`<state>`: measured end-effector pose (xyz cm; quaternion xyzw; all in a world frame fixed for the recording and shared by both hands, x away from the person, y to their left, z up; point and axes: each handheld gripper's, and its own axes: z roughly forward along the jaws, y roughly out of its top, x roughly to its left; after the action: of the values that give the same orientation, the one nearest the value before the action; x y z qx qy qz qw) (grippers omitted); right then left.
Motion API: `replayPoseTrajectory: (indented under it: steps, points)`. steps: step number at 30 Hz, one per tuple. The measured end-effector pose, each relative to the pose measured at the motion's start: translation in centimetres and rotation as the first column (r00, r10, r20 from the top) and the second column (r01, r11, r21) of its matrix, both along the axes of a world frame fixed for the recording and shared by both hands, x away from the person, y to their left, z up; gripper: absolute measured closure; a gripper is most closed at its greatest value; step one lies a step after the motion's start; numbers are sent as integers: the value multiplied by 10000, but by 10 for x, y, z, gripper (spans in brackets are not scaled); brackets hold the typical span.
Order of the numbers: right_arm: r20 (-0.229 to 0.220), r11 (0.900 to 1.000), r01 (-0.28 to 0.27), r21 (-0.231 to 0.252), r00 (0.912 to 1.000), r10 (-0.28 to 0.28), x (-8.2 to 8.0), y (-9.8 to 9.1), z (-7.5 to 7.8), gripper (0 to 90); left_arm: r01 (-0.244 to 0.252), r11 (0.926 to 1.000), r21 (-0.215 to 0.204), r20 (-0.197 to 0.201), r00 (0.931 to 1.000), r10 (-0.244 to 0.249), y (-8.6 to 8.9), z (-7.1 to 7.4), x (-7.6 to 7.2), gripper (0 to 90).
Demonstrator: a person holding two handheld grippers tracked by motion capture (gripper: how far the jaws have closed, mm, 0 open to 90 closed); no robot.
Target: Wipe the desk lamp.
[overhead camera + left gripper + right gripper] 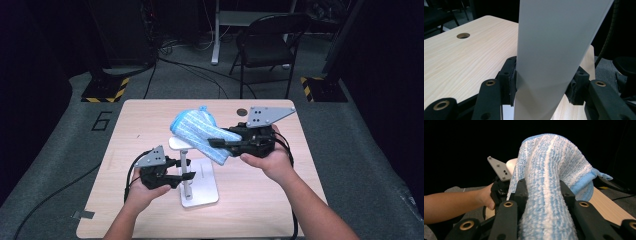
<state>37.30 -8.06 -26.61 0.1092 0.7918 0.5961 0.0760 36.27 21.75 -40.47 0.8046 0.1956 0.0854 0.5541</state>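
Observation:
A white stand [200, 192] with a flat base and a thin upright post [184, 165] sits in the middle of the wooden table [260, 200]. My left gripper [189, 176] is shut on that post; in the left gripper view the white post [549, 62] is pinched between the pads of my left gripper [544, 85]. A blue-and-white striped cloth [197, 131] lies draped over the stand's top. My right gripper [212, 144] comes in from the right and is shut on the cloth's near end. In the right gripper view the fuzzy cloth [549, 170] runs between the pads of my right gripper [543, 195].
A round cable hole [242, 111] lies near the table's far edge. A black folding chair [270, 40] stands on the floor behind the table. Yellow-and-black striped feet [105, 92] flank the far corners. A cable [50, 200] trails over the floor at the left.

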Motion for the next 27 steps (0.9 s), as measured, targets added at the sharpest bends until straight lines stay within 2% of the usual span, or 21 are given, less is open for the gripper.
replayPoseTrajectory:
  steps: [17,27]
  points:
    - [166,9964,-817,209,9965,813,-9,37,3,677,-31,10000,-4,23,10000,31,0,0,0,506]
    - [315,9953,-955,151,9950,950,-12,41,3,677,-38,10000,6,66,10000,38,0,0,-1,507]
